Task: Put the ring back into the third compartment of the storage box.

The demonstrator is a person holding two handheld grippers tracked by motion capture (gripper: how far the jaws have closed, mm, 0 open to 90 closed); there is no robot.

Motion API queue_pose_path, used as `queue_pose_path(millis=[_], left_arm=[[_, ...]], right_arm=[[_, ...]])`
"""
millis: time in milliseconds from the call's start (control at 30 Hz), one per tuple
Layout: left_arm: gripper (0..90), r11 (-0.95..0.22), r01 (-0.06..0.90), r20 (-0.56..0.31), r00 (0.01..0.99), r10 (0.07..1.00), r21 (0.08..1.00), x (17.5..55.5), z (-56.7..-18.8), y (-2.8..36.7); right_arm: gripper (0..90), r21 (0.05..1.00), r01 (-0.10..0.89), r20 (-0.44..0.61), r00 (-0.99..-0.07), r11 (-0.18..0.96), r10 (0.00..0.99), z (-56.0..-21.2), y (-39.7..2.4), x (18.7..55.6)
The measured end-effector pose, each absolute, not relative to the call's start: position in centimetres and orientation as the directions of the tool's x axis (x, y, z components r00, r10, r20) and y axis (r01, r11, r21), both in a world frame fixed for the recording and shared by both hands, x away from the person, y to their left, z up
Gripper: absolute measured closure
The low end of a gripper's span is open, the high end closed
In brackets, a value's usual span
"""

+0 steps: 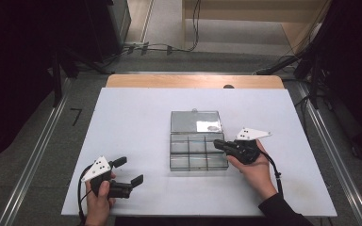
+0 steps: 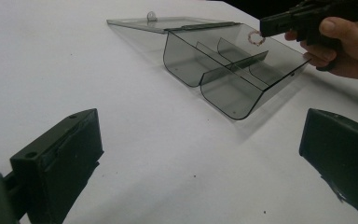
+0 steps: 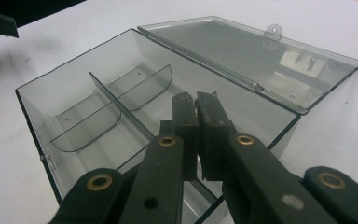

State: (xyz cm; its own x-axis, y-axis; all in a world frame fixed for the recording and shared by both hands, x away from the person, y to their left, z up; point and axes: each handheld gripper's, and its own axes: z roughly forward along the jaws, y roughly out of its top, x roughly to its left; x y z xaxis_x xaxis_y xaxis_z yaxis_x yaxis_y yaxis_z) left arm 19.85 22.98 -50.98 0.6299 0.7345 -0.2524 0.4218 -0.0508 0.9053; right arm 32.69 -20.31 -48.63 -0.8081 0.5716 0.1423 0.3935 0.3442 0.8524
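A smoky clear compartment box (image 1: 198,164) lies open on the white table, its lid (image 1: 188,120) folded flat on the far side. Thin dividers (image 3: 121,105) split the box into several empty cells. My right gripper (image 1: 217,142) is shut, its tips hanging over the right-hand cell (image 3: 196,100). In the left gripper view a small pinkish ring (image 2: 256,38) shows just under those tips (image 2: 263,29); I cannot tell whether it is pinched. My left gripper (image 1: 129,170) rests near the front left of the table, open and holding nothing (image 2: 200,154), well short of the box (image 2: 233,88).
The white table top (image 1: 132,117) reaches past the box on all sides. A wooden strip (image 1: 193,81) runs along its far edge. Cables and dark stands (image 1: 169,47) are on the floor beyond.
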Motion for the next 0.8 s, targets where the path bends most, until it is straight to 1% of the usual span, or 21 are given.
queue_pose_path(millis=[800], left_arm=[[0.0, -0.05, 0.42, -0.251, 0.63, 0.735, 0.906, 19.9, -51.0, 22.9]], right_arm=[[84.9, 0.826, 0.418, 0.14, -0.803, 0.378, 0.58, -49.7, -19.8, 33.0]])
